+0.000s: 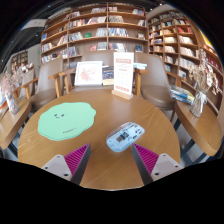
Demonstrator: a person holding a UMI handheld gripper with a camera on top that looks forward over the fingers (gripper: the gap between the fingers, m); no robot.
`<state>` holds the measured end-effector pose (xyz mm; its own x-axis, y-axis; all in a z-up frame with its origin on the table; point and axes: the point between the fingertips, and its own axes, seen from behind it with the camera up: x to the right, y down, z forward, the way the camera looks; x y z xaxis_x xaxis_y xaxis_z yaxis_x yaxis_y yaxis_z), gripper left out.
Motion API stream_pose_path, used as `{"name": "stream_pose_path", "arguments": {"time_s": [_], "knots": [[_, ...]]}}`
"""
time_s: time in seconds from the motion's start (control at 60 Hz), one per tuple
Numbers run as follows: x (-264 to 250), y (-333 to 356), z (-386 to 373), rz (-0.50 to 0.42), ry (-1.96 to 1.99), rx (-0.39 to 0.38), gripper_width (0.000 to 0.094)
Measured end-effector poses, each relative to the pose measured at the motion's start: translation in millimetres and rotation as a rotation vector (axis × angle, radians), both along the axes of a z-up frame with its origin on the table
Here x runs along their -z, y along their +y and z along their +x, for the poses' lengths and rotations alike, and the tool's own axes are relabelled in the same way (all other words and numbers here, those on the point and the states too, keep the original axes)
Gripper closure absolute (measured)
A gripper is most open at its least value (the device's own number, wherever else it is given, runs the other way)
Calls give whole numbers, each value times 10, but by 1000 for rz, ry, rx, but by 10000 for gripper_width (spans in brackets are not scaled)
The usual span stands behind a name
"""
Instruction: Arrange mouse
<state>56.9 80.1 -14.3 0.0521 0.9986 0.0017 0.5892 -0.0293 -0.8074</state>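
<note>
A white and grey mouse [124, 134] lies on the round wooden table [100, 170], just ahead of my fingers and a little right of the middle between them. A light green round mouse mat [67, 120] with a face drawn on it lies on the table to the left of the mouse, apart from it. My gripper [112, 158] is open and empty, with its magenta pads [76, 157] wide apart above the table's near part. Nothing stands between the fingers.
Upright display cards [122, 72] and a picture stand [88, 73] are at the table's far edge. Chairs [158, 85] stand round the table. Bookshelves [100, 30] fill the back wall. Side tables with items are at the left and right.
</note>
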Motion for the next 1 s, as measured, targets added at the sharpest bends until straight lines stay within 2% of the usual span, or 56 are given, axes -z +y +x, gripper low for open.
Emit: {"name": "stream_pose_path", "arguments": {"time_s": [0.617,0.767,0.817,0.867,0.9,0.95,1.0], "knots": [[7,108,-1088,1,-22,-1,74],[-1,80,-1252,1,-19,-6,96],[-5,84,-1285,2,-16,-6,131],[-6,88,-1314,6,-11,-11,203],[-4,111,-1334,13,-9,-11,494],[4,103,-1312,5,-20,3,505],[-51,206,-1293,37,-36,38,522]]}}
